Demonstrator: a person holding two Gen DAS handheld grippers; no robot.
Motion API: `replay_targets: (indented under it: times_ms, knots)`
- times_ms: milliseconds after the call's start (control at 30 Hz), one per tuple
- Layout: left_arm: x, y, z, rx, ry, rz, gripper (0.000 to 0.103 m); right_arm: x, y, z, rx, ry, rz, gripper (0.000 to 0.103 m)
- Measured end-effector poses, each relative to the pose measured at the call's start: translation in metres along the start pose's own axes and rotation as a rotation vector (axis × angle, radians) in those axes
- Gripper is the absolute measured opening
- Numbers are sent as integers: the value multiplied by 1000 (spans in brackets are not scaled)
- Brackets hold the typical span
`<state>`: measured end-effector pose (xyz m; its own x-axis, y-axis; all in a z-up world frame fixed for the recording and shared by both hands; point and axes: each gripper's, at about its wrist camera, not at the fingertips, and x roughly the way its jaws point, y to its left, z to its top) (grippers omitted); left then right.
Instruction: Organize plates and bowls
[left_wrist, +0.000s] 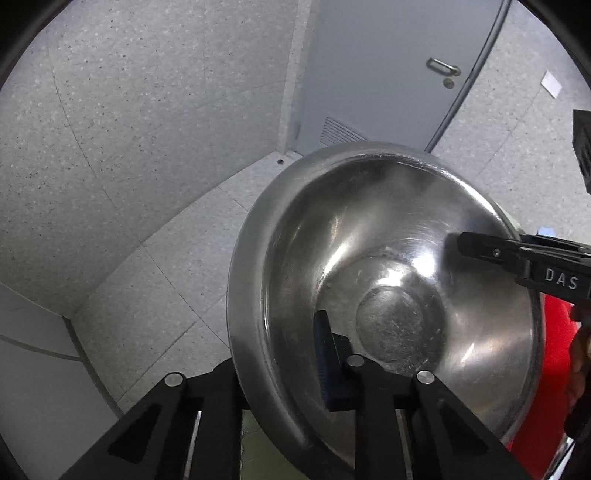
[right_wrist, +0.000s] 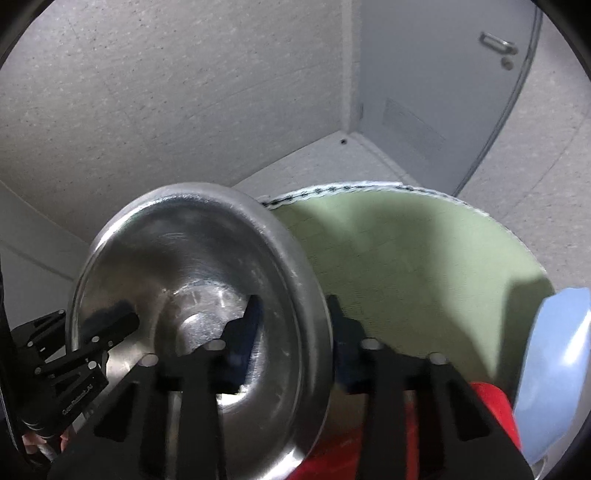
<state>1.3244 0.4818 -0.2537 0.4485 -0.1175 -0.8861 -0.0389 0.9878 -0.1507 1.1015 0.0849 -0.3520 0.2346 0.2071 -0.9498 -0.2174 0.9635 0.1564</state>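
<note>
Left wrist view: we hold one steel bowl (left_wrist: 388, 295) by opposite sides of its rim, both grippers clenched on it.

We record the left gripper (left_wrist: 288, 354) pinching the near-left rim, its blue-padded finger (left_wrist: 327, 363) inside the bowl and the other finger outside under the flange. In the same view the right gripper (left_wrist: 480, 251) reaches in from the right edge and bites the far-right rim. From the right wrist, the right gripper (right_wrist: 293, 332) straddles the rim, one finger inside, one outside; the left gripper (right_wrist: 110, 328) grips the opposite side. The bowl sits tilted above a green mat (right_wrist: 424, 277) with a stitched edge. Beside it we note a red item (right_wrist: 491, 402), a pale blue dish (right_wrist: 554, 350), speckled floor tiles (left_wrist: 147, 110) and a grey door (left_wrist: 388, 74).
</note>
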Motion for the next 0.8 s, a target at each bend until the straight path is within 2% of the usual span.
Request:
replay_targets:
  times_ms: [33, 100, 167, 267, 400, 533, 600, 667, 700, 800]
  knots:
    - [-4, -10, -10, 0, -1, 16, 13, -1, -2, -1, -1, -5, 6, 25]
    - [-5, -10, -5, -13, -13, 11, 13, -7, -8, -4, 18, -20, 42, 17]
    - [-16, -8, -6, -30, -42, 10, 13, -17, -12, -5, 34, -37, 91, 16]
    - [-41, -3, 2, -33, -101, 31, 13, -35, -2, -3, 20, -83, 118, 16]
    - [-77, -27, 9, -8, -174, 16, 13, -80, 4, -1, 37, -170, 169, 16]
    - [-106, -53, -4, 47, -213, -33, 13, -128, -8, -21, 25, -214, 144, 16]
    - [-106, -74, -8, 89, -213, -57, 13, -148, -24, -40, 45, -225, 132, 16]
    - [-101, -87, -16, 141, -196, -77, 13, -161, -39, -61, 65, -216, 115, 16]
    - [-96, -95, -19, 161, -184, -89, 13, -169, -55, -82, 90, -208, 89, 16]
    - [-85, -112, -27, 203, -133, -106, 13, -170, -65, -102, 113, -188, 59, 16]
